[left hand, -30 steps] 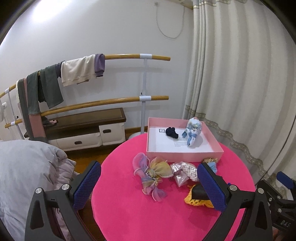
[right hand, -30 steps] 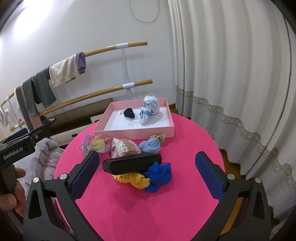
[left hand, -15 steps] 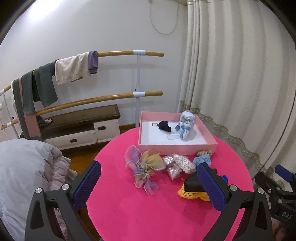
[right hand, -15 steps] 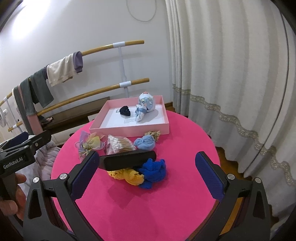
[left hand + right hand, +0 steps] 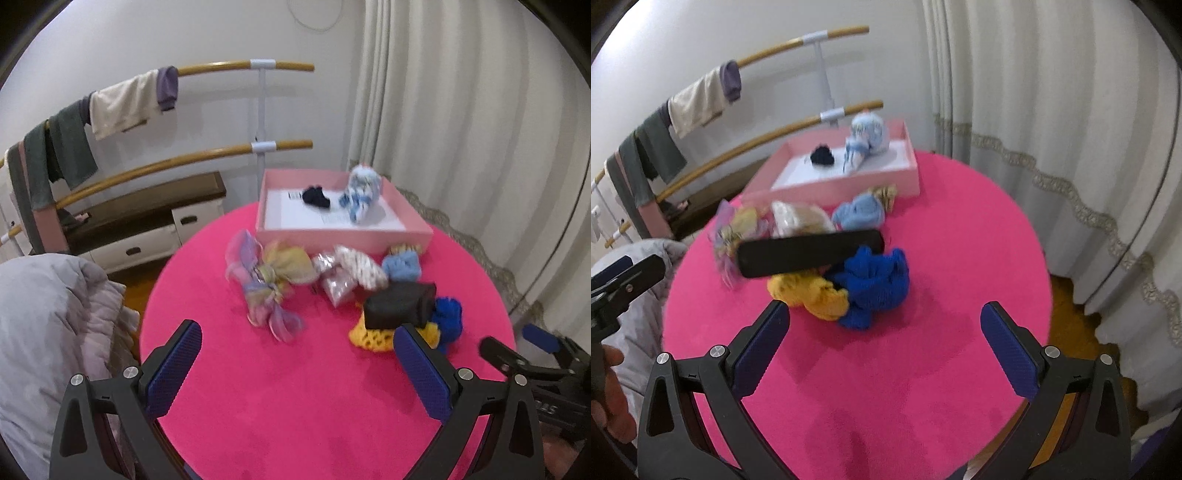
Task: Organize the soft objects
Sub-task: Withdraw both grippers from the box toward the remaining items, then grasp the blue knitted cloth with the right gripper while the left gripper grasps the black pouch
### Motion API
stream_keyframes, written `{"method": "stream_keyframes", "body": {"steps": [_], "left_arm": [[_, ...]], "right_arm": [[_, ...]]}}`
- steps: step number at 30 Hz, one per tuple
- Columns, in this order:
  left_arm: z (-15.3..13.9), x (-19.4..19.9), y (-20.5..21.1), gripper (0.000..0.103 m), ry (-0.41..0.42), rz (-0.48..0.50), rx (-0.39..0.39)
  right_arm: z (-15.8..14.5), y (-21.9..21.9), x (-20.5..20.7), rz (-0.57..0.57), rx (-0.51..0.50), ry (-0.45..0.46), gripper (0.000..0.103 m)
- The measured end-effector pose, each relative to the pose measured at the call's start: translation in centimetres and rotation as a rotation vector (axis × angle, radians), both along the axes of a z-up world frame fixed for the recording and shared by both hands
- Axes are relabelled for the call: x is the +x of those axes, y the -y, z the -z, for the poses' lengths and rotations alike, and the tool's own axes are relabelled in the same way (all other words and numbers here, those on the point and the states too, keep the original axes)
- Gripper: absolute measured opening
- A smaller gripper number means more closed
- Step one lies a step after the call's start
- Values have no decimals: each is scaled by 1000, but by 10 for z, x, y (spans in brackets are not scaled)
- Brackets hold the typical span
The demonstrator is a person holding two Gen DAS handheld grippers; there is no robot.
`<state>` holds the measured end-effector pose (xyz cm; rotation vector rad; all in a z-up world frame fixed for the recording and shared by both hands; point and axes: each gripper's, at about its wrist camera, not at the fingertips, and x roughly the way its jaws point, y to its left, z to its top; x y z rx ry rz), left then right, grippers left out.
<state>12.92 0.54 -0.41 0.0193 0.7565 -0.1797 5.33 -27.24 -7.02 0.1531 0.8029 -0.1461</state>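
A round pink table [image 5: 295, 387] holds a pink tray [image 5: 343, 236] at the back, with a black scrunchie [image 5: 316, 196] and a blue-white soft toy [image 5: 360, 194] in it. In front of the tray lie a pastel bow [image 5: 269, 280], a bead pouch [image 5: 349, 271], a light blue scrunchie [image 5: 402, 266], a yellow knit piece [image 5: 812, 295], a blue knit piece [image 5: 875, 284] and a black flat case [image 5: 809, 253] resting on them. My left gripper [image 5: 295, 369] is open and empty above the table's near edge. My right gripper [image 5: 882, 347] is open and empty, just short of the blue knit piece.
Wooden ballet bars [image 5: 207, 155] with draped clothes [image 5: 122, 103] stand behind the table. A low cabinet [image 5: 147, 218] is at the back left, grey bedding [image 5: 48, 325] at the left, white curtains [image 5: 461, 129] at the right.
Both grippers have moved forward and tilted down toward the table, so the pile of soft things looks nearer. The right gripper has closed in on the blue and yellow knit pieces. Both stay open.
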Motion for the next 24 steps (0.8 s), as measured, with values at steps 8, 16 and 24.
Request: {"method": "stream_keyframes", "body": {"steps": [8,16,24], "left_arm": [[16,24,18,103,-34,38,-2],[25,50,40,103,-60,107,-62],[48,88,67,101,-122,149,-65]], "right_arm": [[34,16,28,24,64,-48,103],[51,26,57,16,115,-89,91],[63,27,69,-30,147,-96,66]]}}
